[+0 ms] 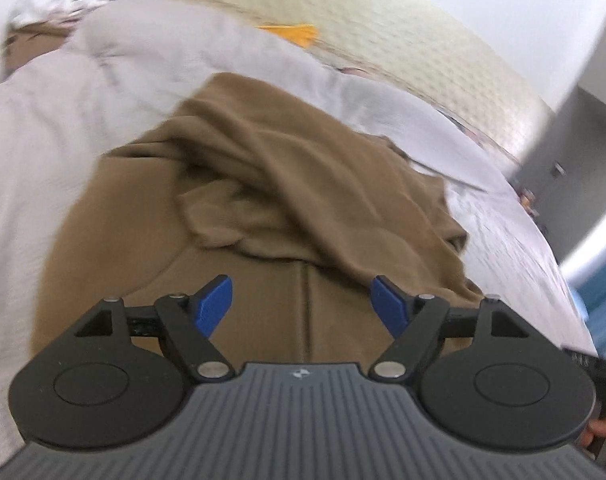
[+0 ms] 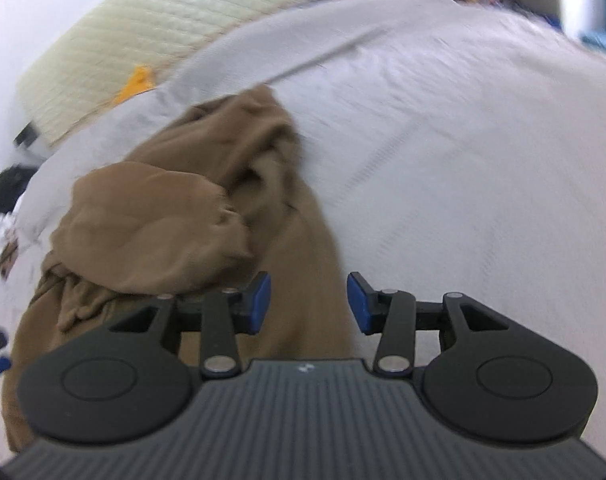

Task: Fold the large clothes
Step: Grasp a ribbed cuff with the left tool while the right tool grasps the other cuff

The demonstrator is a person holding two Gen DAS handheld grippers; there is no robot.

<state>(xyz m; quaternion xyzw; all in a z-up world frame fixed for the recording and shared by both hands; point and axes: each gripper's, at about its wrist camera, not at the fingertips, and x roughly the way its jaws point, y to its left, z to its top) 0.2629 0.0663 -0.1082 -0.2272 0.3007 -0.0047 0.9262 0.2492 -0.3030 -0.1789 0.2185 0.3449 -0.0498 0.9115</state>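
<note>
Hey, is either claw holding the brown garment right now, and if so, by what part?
Nothing is held. The left claw and right claw both stand open above the brown garment, which lies loose on the white sheet, with no cloth pinched between their pads.

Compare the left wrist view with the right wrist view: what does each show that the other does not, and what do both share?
Only the left wrist view shows the left hand-held gripper, open over a seam in the brown garment, and a fingertip at the lower right edge. Only the right wrist view shows the right hand-held gripper, open with nothing between its pads. Both share the crumpled brown garment, the pale sheet beneath it, the cream quilted mattress and an orange scrap.
</note>
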